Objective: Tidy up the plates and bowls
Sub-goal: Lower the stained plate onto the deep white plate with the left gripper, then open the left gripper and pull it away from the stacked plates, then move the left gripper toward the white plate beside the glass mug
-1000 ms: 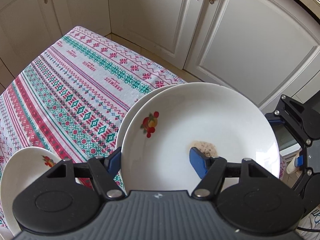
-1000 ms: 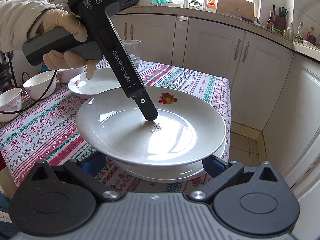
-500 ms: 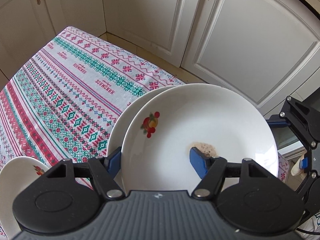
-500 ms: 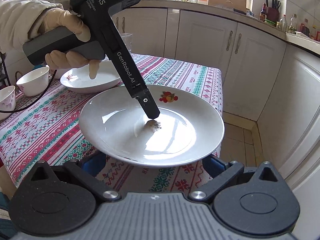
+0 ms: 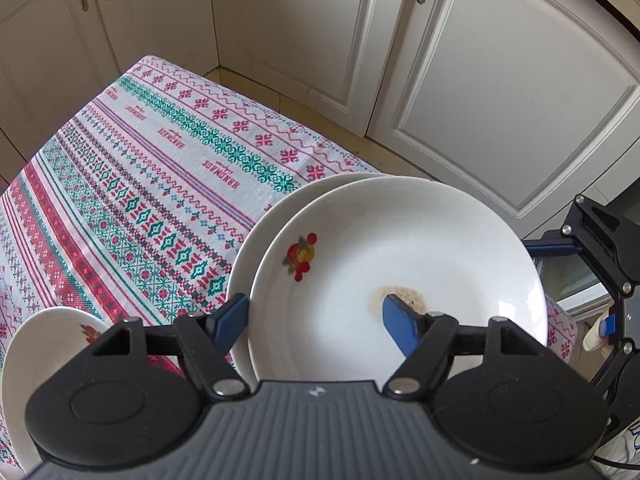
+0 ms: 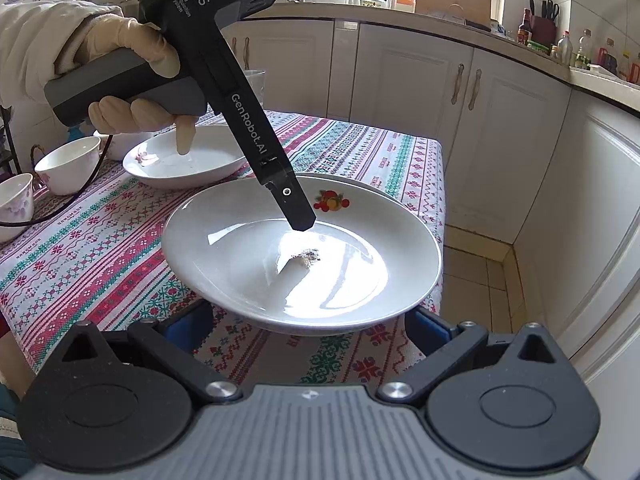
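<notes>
A white deep plate [image 5: 400, 264] with a fruit print and a brown smear sits on a second white plate [image 5: 256, 248] at the table's corner. My left gripper [image 5: 316, 316] is open: one finger lies outside the top plate's rim, the other hovers just above the smear inside. In the right wrist view the top plate [image 6: 304, 252] shows with the left gripper's finger [image 6: 296, 208] a little above its well. My right gripper [image 6: 308, 320] is open and empty, fingers spread just below the plate's near rim. Another fruit-print plate [image 5: 36, 360] lies at the lower left.
The patterned tablecloth [image 5: 152, 184] covers the table. A white plate [image 6: 184, 160] and two small cups [image 6: 68, 164] stand behind. White cabinets [image 6: 496, 132] and tiled floor [image 6: 476, 280] lie past the table's right edge.
The top plate came down onto the plate beneath. The left gripper's inner finger lifted off the plate's well. The right gripper drew back a little.
</notes>
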